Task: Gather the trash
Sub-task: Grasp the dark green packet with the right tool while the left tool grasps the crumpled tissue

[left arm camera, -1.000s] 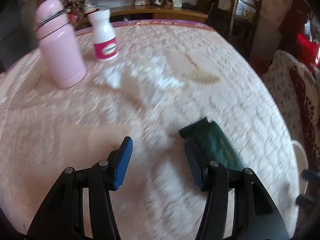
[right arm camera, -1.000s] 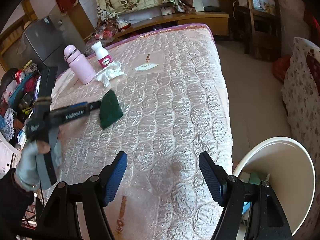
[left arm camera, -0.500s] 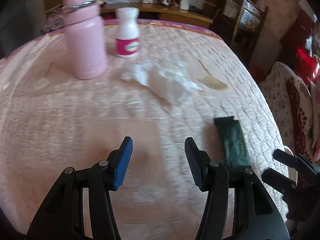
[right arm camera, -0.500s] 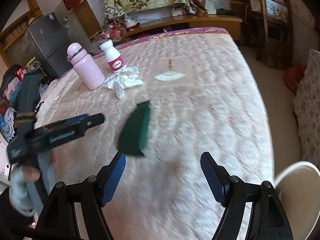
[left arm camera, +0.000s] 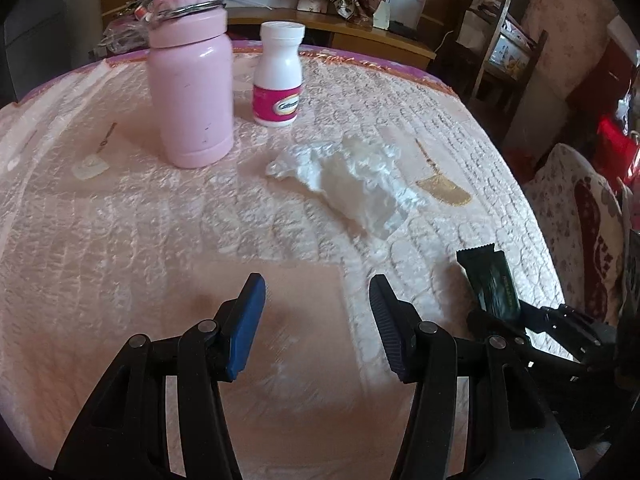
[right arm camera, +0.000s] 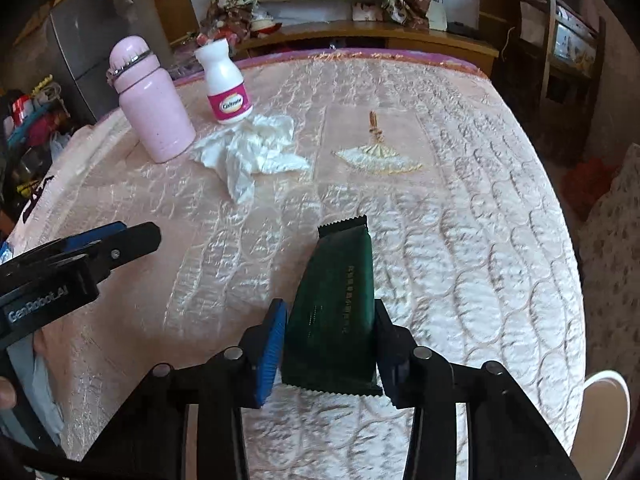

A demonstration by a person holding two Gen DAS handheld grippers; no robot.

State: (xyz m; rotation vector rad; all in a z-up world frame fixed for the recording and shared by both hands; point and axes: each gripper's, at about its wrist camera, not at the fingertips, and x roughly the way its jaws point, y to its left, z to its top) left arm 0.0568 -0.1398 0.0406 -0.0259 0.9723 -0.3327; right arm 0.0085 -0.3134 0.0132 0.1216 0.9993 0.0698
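Dark green wrapper (right arm camera: 336, 312) lay on the mattress (right arm camera: 460, 208) at 6 o'clock, pinched by the right gripper (right arm camera: 330, 344) for the bin (right arm camera: 600, 420); the left gripper (left arm camera: 316, 320) stood wide.

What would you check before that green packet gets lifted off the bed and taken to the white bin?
1. Right gripper around the green packet, one jaw on each long side: ok.
2. Jaws actually squeezing it firmly: cannot tell; they sit against its edges, but the grip is not visible.
3. Packet free of the crumpled tissue: ok, they lie apart.
4. Left gripper out of the way: ok, open, empty, off to the side.
5. Pink bottle and white pill bottle clear of the path: ok, both stand at the far end.
6. White bin within reach: cannot tell; only its rim shows beyond the mattress edge.
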